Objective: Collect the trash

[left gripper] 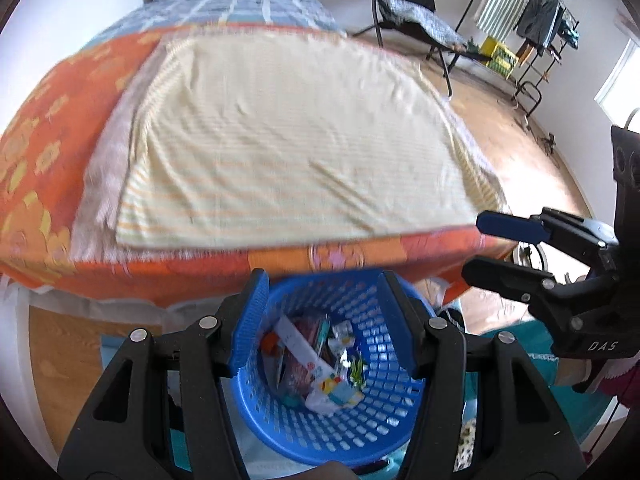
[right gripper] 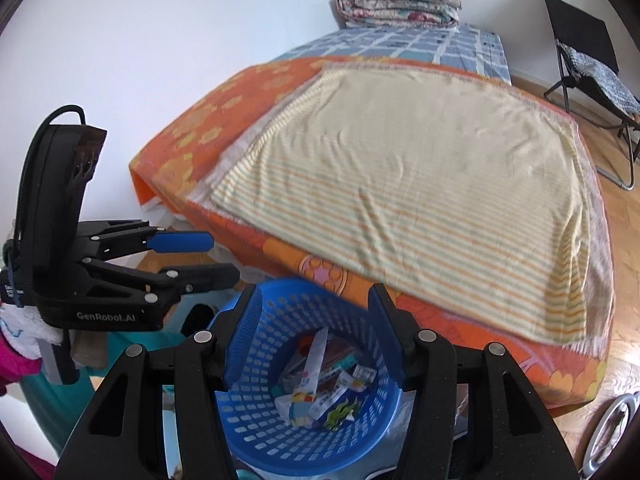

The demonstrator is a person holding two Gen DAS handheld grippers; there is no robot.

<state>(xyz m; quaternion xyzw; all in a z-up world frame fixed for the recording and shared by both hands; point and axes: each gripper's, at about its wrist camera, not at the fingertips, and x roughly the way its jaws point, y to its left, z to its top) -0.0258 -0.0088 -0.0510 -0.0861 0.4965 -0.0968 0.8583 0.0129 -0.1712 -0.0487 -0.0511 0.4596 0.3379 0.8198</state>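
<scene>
Two grippers hung side by side over one blue basket (left gripper: 336,400) that stood on the floor against the foot of one bed (left gripper: 40,168).

Going left to right in the right wrist view: the left gripper (right gripper: 208,258) reached in from the left edge, its jaws parted with nothing between them, released. A pink sleeve (right gripper: 16,360) with a white cuff showed beneath it. Next came the basket, seen between the right gripper's own blue pads (right gripper: 244,336). The right gripper (right gripper: 316,334) also stood apart and bare, gripping nothing.

The trash (right gripper: 324,392) lay in the bottom of the basket: a heap of crumpled wrappers and small packets, white, red, blue and green, overlapping too much to count. Nothing lay on the floor around the basket that could be made out.

Behind the basket, the bed carried one orange flowered cover, one pale striped cloth (right gripper: 420,184) spread flat on it, one blue checked sheet further back, and one folded quilt (right gripper: 400,4) at the head. At the far right stood one black folding chair (right gripper: 588,60) on the wooden floor.

In the left wrist view a clothes rack (left gripper: 548,24) stood beyond the chair, with yellow crates beneath it.
</scene>
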